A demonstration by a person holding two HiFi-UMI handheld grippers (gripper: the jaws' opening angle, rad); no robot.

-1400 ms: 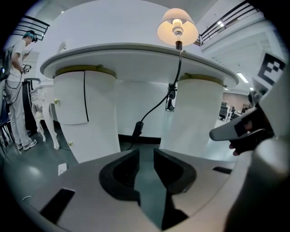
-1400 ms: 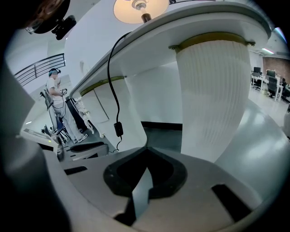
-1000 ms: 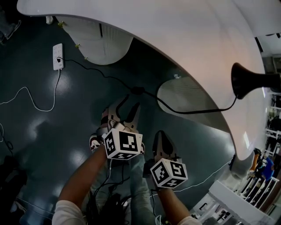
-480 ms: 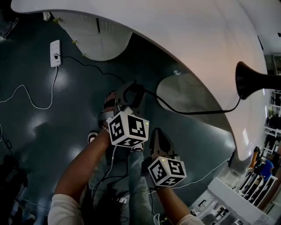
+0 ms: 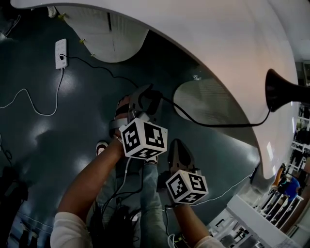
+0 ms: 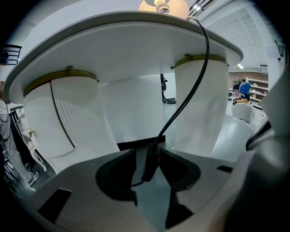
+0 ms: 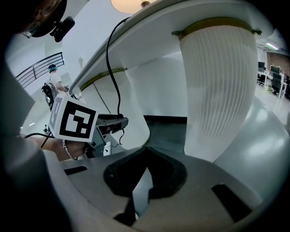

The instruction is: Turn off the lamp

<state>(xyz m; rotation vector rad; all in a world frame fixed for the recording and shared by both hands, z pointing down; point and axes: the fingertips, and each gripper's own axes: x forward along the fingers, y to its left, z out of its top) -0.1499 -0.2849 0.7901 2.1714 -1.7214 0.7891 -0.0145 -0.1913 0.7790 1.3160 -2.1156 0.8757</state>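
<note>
My left gripper [image 6: 149,152] is partly open around the lamp's switch [image 6: 150,163], a small black block on the cord [image 6: 190,90]. The right jaw looks to be just touching it and the left jaw stands a sliver away, so I do not have it clamped yet. My right gripper [image 7: 144,174] hangs beside and below the left one, closed on nothing, its jaws meeting at the tips.

From the switch the cord climbs away from my left gripper, over the edge of the white surface [image 6: 136,41] above me. Farthest off, above that edge, is the lamp [image 6: 163,5], and its shade glows, so I judge it is on and the task not done.

The risks come from the loose cord. The switch hangs free with nothing behind it, so if I squeeze off-centre it may twist or slip out sideways instead of clicking. If I pull downward while closing, the cord could drag the lamp toward the edge of the surface. I cannot see where the button sits on the block, so I might press the wrong face and change nothing.
</note>
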